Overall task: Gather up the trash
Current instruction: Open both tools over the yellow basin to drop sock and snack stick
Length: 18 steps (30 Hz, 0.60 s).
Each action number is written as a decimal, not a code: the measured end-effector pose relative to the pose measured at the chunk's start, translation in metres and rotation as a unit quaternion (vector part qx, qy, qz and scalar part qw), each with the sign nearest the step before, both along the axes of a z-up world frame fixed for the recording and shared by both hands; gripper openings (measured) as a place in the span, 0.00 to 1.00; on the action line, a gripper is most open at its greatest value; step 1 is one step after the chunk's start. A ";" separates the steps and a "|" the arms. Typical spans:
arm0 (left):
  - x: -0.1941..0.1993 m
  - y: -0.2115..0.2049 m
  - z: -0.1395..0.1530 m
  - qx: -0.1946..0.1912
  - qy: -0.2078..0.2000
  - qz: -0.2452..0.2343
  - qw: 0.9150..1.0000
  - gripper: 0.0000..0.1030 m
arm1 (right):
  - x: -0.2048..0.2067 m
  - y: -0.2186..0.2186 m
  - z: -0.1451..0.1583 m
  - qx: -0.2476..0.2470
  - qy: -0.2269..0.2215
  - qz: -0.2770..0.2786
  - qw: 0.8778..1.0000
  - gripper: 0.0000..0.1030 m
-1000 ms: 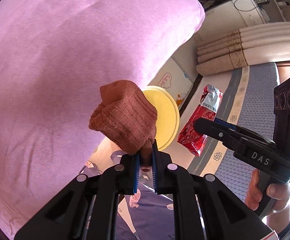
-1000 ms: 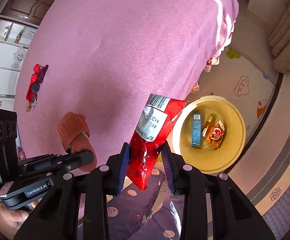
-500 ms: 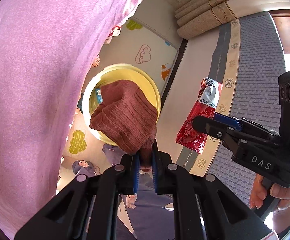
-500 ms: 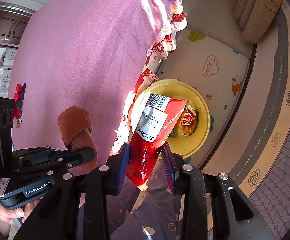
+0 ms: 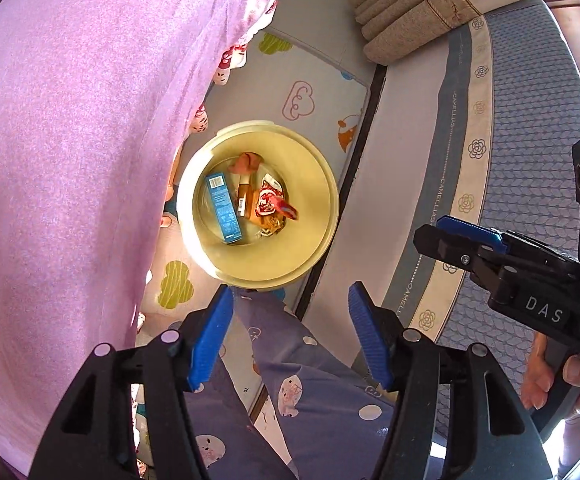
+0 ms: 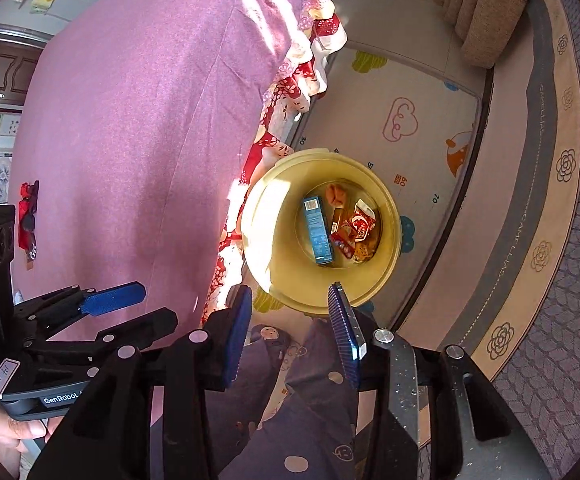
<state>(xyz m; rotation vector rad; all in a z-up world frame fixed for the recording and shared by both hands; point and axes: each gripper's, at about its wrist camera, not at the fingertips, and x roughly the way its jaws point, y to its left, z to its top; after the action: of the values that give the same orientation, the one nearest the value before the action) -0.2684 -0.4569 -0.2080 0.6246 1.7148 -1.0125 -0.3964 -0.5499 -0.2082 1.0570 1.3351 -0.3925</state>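
Observation:
A yellow bin stands on the floor below both grippers; it also shows in the right wrist view. Inside lie a blue box, the brown cloth, the red snack wrapper and other small trash. In the right wrist view the blue box, cloth and red wrapper lie in the bin. My left gripper is open and empty above the bin. My right gripper is open and empty above the bin too.
A bed with a pink cover fills the left side, next to the bin. A play mat lies under the bin, a patterned rug to the right. Rolled mats lie at the far wall. The person's patterned trousers are below.
Both grippers have opened. The brown cloth fell from the left one and the red wrapper from the right one into the yellow bin. Both views now look straight down at the bin.

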 end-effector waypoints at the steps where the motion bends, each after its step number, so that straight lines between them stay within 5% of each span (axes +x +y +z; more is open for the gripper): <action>1: 0.001 0.003 0.001 0.000 -0.001 0.003 1.000 0.58 | 0.001 0.001 0.001 0.000 -0.002 0.000 1.000 0.38; 18: 0.056 0.077 0.038 -0.035 -0.028 0.120 0.992 0.58 | 0.089 0.049 0.044 -0.024 -0.042 0.093 0.994 0.38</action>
<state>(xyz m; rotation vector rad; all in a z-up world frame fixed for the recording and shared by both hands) -0.2121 -0.3795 -0.1695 0.3863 1.6532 -0.8727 -0.3071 -0.5009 -0.1640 0.8903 1.3305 -0.2370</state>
